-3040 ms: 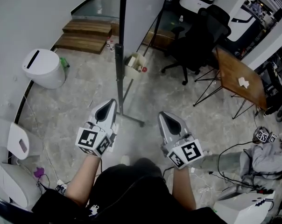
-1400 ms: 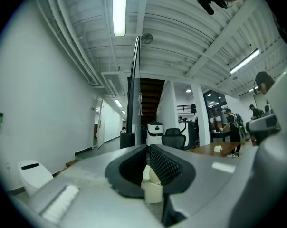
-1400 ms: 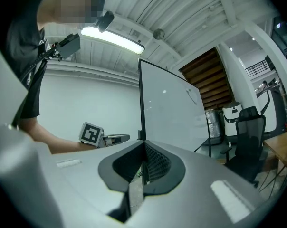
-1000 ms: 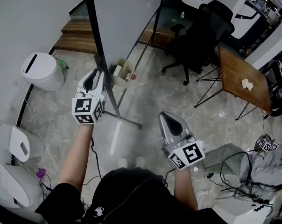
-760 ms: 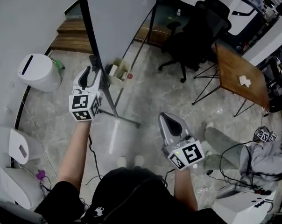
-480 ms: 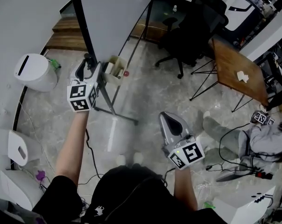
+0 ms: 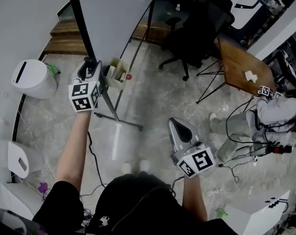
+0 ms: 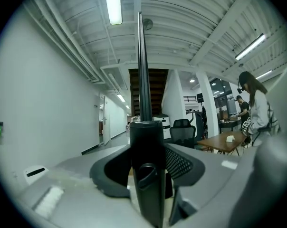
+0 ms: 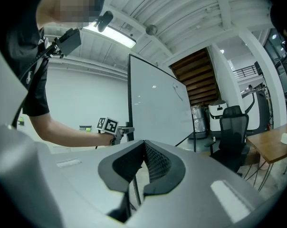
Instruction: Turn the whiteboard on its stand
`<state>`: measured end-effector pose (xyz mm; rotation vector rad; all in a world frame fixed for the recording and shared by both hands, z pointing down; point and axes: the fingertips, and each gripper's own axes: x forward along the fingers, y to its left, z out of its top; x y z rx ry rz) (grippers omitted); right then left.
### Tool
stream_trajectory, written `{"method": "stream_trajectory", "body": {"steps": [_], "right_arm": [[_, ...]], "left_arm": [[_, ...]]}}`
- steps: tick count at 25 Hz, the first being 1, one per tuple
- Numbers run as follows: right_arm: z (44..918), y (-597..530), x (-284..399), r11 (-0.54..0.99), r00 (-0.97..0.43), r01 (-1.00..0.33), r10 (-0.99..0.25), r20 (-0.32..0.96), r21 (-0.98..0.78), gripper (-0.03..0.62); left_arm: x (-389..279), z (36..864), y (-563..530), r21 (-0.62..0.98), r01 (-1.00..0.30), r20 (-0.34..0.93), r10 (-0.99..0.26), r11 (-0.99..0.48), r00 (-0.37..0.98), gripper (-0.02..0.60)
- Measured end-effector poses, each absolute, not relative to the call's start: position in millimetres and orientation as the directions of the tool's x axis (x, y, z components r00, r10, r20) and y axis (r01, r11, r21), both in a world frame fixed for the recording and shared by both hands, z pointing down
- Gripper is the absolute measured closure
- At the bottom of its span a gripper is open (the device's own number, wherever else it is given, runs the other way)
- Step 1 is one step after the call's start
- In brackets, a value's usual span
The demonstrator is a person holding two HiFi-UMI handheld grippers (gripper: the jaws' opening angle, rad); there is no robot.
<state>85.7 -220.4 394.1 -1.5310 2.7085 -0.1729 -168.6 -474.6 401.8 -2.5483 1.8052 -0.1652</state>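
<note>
As its jaws have just been closing, left gripper clasps stand post.

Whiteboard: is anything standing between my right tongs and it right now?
Nothing visible: only bare floor lies between the right tongs and the whiteboard. The black office chair stands clear, off to the side.

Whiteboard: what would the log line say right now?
step: turn whiteboard | left gripper: jaws just closing, gripping its black side post | right gripper: shut, empty, away from board
</note>
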Motion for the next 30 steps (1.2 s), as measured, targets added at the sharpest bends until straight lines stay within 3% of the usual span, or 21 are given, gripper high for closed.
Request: {"method": "stream_trajectory", "body": {"steps": [30], "right_arm": [[391.8,-194.8,99.1,0.472,-0.477,-0.873,-0.879,0.018,-0.122,0.589]], "left_arm": [[-169.2,402.3,-476.5,-0.016,-0.949,0.157,-0.938,-0.316,0.309,0.388]]}}
